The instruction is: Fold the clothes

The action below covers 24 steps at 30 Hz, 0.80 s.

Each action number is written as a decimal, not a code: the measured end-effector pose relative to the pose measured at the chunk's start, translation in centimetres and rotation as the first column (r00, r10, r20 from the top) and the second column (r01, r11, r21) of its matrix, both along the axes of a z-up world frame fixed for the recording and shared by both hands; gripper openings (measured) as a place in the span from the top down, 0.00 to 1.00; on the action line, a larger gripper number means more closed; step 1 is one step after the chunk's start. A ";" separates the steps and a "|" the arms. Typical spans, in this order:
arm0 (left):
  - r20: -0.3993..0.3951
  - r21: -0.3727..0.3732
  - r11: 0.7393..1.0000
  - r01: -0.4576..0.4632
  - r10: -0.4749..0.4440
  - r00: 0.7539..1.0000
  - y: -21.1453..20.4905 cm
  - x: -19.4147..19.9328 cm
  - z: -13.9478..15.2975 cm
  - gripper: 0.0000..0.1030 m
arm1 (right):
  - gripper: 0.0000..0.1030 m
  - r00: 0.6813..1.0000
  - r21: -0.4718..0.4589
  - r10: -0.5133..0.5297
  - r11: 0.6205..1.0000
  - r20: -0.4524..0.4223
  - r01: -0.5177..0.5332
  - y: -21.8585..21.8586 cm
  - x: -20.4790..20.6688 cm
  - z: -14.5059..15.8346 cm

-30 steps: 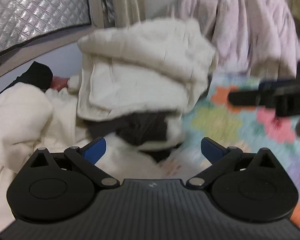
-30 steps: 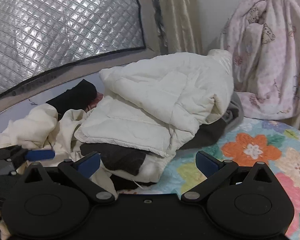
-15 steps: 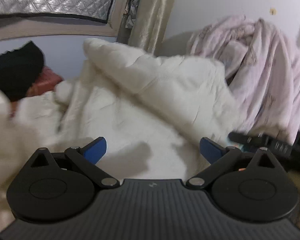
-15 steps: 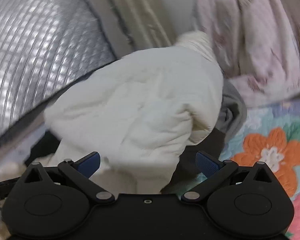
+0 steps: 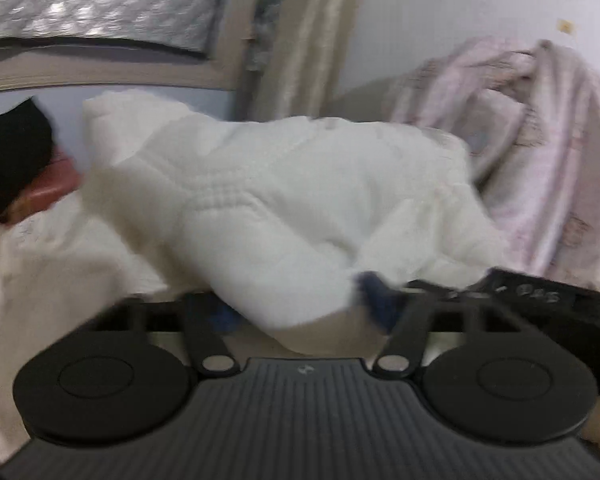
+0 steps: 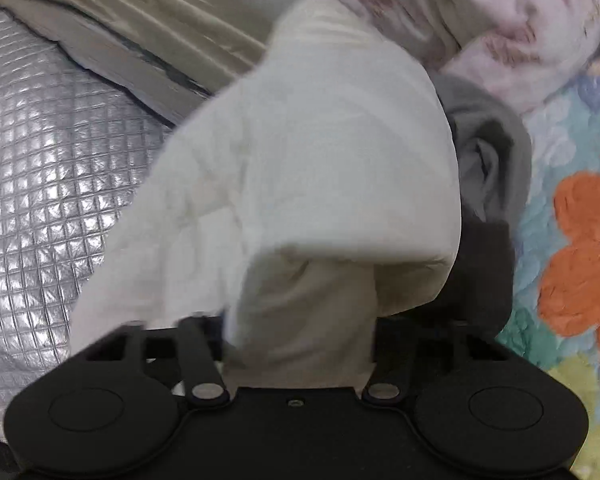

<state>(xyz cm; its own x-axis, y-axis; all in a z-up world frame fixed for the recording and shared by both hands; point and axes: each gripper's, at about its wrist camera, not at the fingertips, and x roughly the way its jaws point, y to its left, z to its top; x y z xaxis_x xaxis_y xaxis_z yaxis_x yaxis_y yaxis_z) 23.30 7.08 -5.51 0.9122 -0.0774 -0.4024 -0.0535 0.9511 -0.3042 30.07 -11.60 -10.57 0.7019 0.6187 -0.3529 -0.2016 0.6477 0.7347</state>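
Both grippers are closing their jaws on the same garment. Seen through the left wrist camera, the left gripper [image 5: 300, 312] is narrowing around a bulging fold of the white padded jacket [image 5: 284, 200], which is filling the gap between the two blue pads [image 5: 380, 304]; whether the pads are already pressing firmly cannot be told through the blur. Across at three o'clock in that view, the black body of the right gripper [image 5: 540, 300] is lying just beside the jacket's edge. From its own wrist camera, the right gripper [image 6: 300, 332] is likewise closing on a thick doubled edge of the jacket [image 6: 308, 168], with cloth bunched between its fingers. Outward from there, the jacket is lying on top of a heap of other clothes: a grey garment [image 6: 488, 152] is peeking out at three o'clock, a cream garment [image 5: 40, 264] is spreading at nine o'clock in the left view, and a black garment [image 5: 8, 160] is sitting beyond it at ten o'clock. Farther off, a pink blanket [image 5: 540, 160] is slumping at two o'clock, a silver quilted panel [image 6: 40, 200] is filling nine o'clock, and the floral bedspread [image 6: 580, 240] is showing at three. The jacket looks light, puffy and springy, likely slippery-faced, so it will probably billow and slide; gripping through a full doubled edge or seam seems safer than pinching a single layer.
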 end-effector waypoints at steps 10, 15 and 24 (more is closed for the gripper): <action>0.086 -0.122 0.976 0.182 -0.172 0.981 -1.4 -4.6 3.3 0.75 | 0.76 0.989 0.071 0.067 0.995 0.129 -0.077 -3.4 -6.1 3.8; 0.116 -0.123 0.962 0.244 -0.230 0.966 -2.9 -8.5 6.2 0.75 | 0.77 0.974 0.006 0.081 0.996 0.210 -0.085 -5.0 -10.1 7.5; 0.109 -0.144 0.918 0.369 -0.355 0.928 -6.6 -16.8 8.7 0.75 | 0.77 0.957 -0.174 0.099 0.983 0.273 -0.052 -9.9 -19.5 11.8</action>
<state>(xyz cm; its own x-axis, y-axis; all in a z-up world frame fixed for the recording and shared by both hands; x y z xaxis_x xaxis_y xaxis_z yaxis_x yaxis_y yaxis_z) 6.54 0.50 3.19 0.8380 -0.4655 -0.2847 0.3159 0.8393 -0.4425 10.58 -21.46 1.25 0.7402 0.6242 -0.2499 -0.4368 0.7289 0.5271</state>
